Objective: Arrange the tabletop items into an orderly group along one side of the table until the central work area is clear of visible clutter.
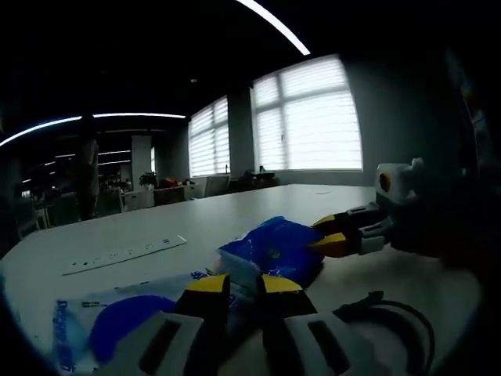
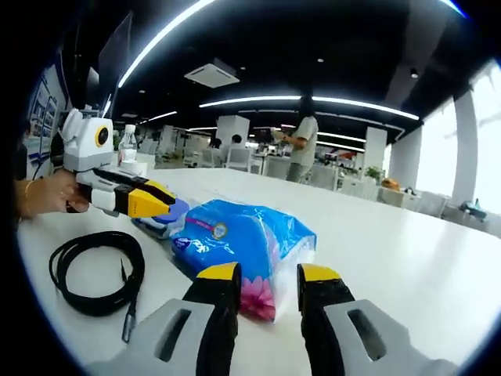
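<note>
A puffy blue tissue package [image 2: 243,235] lies on the white table [image 2: 407,258] just ahead of my right gripper [image 2: 268,274], whose jaws stand open and hold nothing. The same package [image 1: 274,249] sits a little beyond my left gripper [image 1: 243,286], whose jaws are a narrow gap apart over a flat blue-and-white wipes pack [image 1: 117,321]. The right gripper [image 1: 322,235] comes in from the right, its tips at the package's edge. In the right gripper view the left gripper [image 2: 164,201], held by a hand, hovers above the flat pack [image 2: 160,225].
A coiled black cable [image 2: 94,270] lies on the table at the left; it also shows as the cable [image 1: 395,321] at lower right. A white power strip [image 1: 125,254] lies farther out. A water bottle [image 2: 127,142] stands behind. A person [image 2: 301,141] stands in the office beyond.
</note>
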Tool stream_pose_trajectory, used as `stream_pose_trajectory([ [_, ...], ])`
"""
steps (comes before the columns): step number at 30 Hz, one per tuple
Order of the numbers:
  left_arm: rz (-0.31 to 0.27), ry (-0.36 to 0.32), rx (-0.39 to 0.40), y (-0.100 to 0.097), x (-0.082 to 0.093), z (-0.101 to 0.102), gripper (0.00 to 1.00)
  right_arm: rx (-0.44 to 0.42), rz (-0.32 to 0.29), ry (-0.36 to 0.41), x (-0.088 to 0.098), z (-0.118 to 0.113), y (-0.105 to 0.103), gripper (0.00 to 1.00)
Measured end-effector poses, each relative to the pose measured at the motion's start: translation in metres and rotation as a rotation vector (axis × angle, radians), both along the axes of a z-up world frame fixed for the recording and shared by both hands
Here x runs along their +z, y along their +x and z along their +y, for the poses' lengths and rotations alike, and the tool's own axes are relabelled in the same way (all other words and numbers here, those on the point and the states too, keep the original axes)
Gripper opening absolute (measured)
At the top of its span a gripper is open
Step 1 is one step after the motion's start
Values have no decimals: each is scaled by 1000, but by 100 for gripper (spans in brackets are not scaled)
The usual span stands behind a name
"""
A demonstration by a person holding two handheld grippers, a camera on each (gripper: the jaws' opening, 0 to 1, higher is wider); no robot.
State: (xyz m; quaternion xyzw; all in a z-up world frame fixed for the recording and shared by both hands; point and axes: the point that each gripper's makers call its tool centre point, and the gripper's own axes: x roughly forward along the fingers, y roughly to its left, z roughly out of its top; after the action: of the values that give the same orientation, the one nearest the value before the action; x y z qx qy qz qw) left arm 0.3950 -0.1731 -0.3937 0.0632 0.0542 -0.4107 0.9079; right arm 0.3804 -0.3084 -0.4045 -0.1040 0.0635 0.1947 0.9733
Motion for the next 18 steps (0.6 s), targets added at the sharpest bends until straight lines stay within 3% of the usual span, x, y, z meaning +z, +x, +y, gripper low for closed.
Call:
stream_pose_trajectory([
  [6,8,3,15,-4,0,8,24,6,8,69,7,2,1,41],
  [10,0,8,35,-4,4,20,30,17,19,73,12,2,-2,45],
  [11,4,14,43,-4,3,22,30,17,24,81,13,2,-3,47],
  [13,-61,126,50,-11,2,34,33,26,26,113,21,4,-5,51],
  [16,-62,118,62,-18,4,44,39,30,13,116,30,10,-9,62],
  [18,-55,109,71,-19,5,49,42,31,-19,97,37,13,-13,64],
])
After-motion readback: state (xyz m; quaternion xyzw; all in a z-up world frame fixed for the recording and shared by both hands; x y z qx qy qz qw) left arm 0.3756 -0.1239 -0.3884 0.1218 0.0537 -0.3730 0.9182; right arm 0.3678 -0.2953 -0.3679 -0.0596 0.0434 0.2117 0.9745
